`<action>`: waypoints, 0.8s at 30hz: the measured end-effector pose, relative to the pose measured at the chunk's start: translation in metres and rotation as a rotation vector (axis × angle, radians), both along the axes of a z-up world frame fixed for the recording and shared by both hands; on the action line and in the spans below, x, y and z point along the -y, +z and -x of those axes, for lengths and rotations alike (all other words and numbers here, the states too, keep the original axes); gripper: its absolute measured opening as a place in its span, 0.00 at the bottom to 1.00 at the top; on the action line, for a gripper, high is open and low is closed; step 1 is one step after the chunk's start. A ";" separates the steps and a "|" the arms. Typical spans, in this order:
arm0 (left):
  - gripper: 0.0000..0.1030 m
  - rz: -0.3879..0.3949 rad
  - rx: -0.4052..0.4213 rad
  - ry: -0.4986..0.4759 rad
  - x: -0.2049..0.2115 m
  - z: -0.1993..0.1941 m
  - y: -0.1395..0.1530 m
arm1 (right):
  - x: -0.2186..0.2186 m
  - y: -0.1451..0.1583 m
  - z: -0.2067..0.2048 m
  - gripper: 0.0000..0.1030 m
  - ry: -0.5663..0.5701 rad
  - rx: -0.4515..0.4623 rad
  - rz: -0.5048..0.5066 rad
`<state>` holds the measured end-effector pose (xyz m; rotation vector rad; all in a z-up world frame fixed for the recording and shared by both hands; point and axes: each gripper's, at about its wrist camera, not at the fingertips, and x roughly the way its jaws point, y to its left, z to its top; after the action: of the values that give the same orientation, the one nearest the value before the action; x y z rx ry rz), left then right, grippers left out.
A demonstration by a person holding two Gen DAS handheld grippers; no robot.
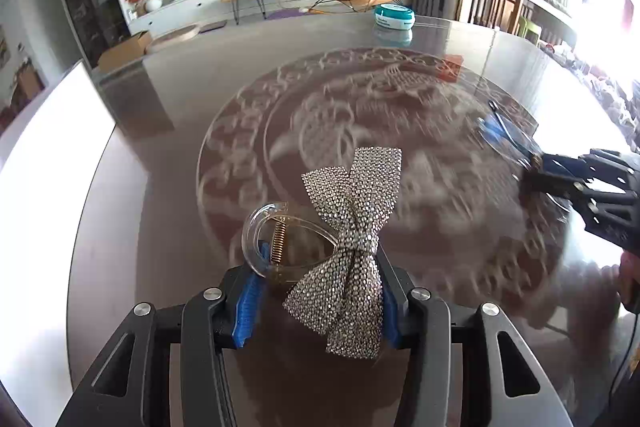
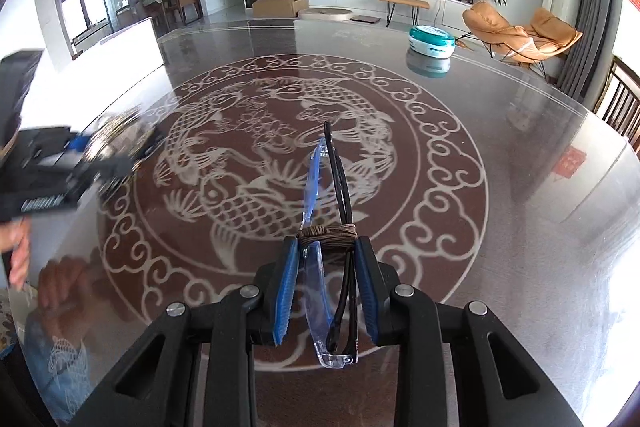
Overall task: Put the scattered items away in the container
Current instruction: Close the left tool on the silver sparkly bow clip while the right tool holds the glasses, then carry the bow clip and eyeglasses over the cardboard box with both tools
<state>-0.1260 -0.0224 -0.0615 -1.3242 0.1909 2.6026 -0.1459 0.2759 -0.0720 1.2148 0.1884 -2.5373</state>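
Observation:
My left gripper (image 1: pixel 320 259) is shut on a clear hair claw clip with a rhinestone bow (image 1: pixel 352 227) and holds it above the glass table. My right gripper (image 2: pixel 326 247) is shut on folded safety glasses (image 2: pixel 320 195), clear lens and black arms, bound with a brown cord. The right gripper also shows blurred at the right edge of the left wrist view (image 1: pixel 532 167); the left gripper shows blurred at the left edge of the right wrist view (image 2: pixel 116 159). A teal and white round container (image 1: pixel 394 15) stands at the table's far edge; it also shows in the right wrist view (image 2: pixel 432 41).
The round glass table (image 2: pixel 520 167) has a carved fish pattern in its middle. A red tag (image 2: pixel 568 163) lies under the glass at the right. Wooden chairs (image 1: pixel 488 1) stand beyond the far right rim.

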 end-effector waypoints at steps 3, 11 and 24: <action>0.49 -0.037 0.004 0.014 0.006 -0.035 -0.003 | 0.016 0.000 -0.032 0.29 0.046 0.005 0.017; 0.86 0.038 0.046 -0.063 0.003 -0.039 -0.011 | 0.030 0.001 -0.070 0.52 0.107 0.057 -0.036; 0.50 0.044 0.088 -0.202 -0.010 -0.026 0.011 | 0.051 0.011 -0.027 0.28 0.220 0.303 -0.131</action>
<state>-0.1000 -0.0128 -0.0506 -1.3539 0.3507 2.3809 -0.1187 0.2254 -0.0605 1.5183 0.3972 -2.1527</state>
